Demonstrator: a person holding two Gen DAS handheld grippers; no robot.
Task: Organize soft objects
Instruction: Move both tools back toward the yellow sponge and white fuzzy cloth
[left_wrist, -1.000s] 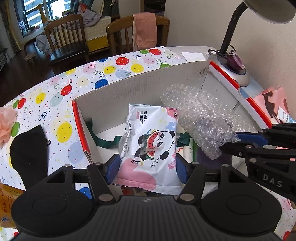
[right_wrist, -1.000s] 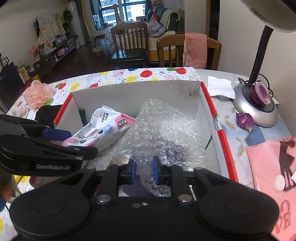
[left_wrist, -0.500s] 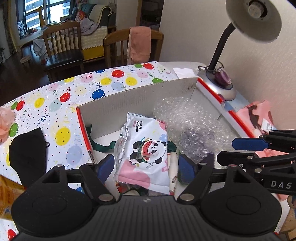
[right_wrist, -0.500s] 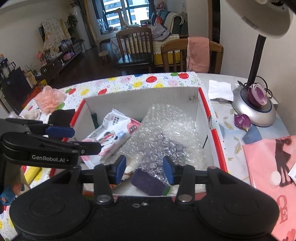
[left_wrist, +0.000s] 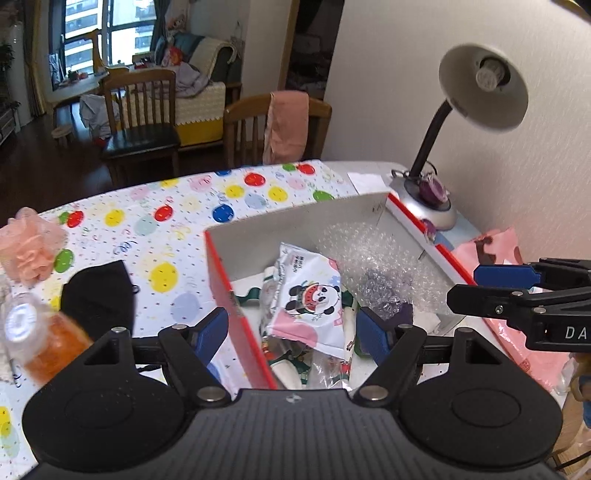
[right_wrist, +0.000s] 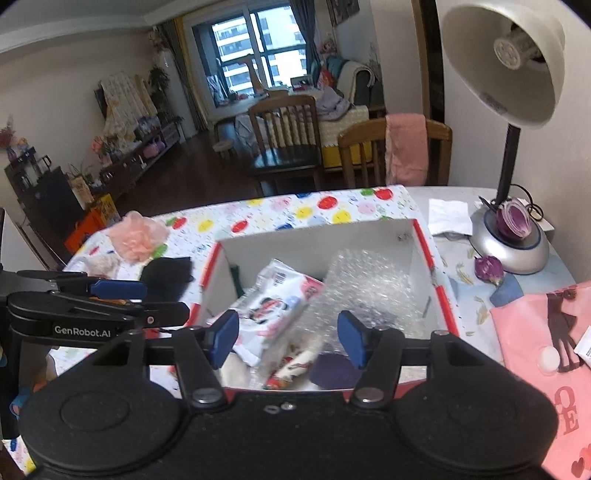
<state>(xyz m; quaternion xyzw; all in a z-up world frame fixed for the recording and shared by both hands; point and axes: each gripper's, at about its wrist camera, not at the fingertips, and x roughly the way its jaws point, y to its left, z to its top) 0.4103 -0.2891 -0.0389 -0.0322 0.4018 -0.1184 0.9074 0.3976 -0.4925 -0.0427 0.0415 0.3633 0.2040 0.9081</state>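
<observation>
A white cardboard box (left_wrist: 295, 225) (right_wrist: 317, 240) with red edges stands on the table. Inside lie a panda-print wipes pack (left_wrist: 310, 299) (right_wrist: 280, 299), a sheet of bubble wrap (left_wrist: 373, 258) (right_wrist: 369, 284) and a purple item (right_wrist: 332, 371). My left gripper (left_wrist: 293, 334) is open and empty, above the box's near left corner. My right gripper (right_wrist: 288, 338) is open and empty, above the box's near edge. A black cloth (left_wrist: 98, 295) (right_wrist: 166, 275) and a pink mesh pouf (left_wrist: 27, 247) (right_wrist: 138, 234) lie on the balloon-print tablecloth left of the box.
A desk lamp (left_wrist: 480, 92) (right_wrist: 506, 236) stands by the wall at the right. A pink bag (right_wrist: 546, 339) lies right of the box. An orange bottle (left_wrist: 40, 343) lies at the left edge. Wooden chairs (right_wrist: 295, 140) stand behind the table.
My right gripper has opened off the bubble wrap, which now lies in the box. Both grippers have pulled back and up from the box. The left stayed open above the wipes pack.
</observation>
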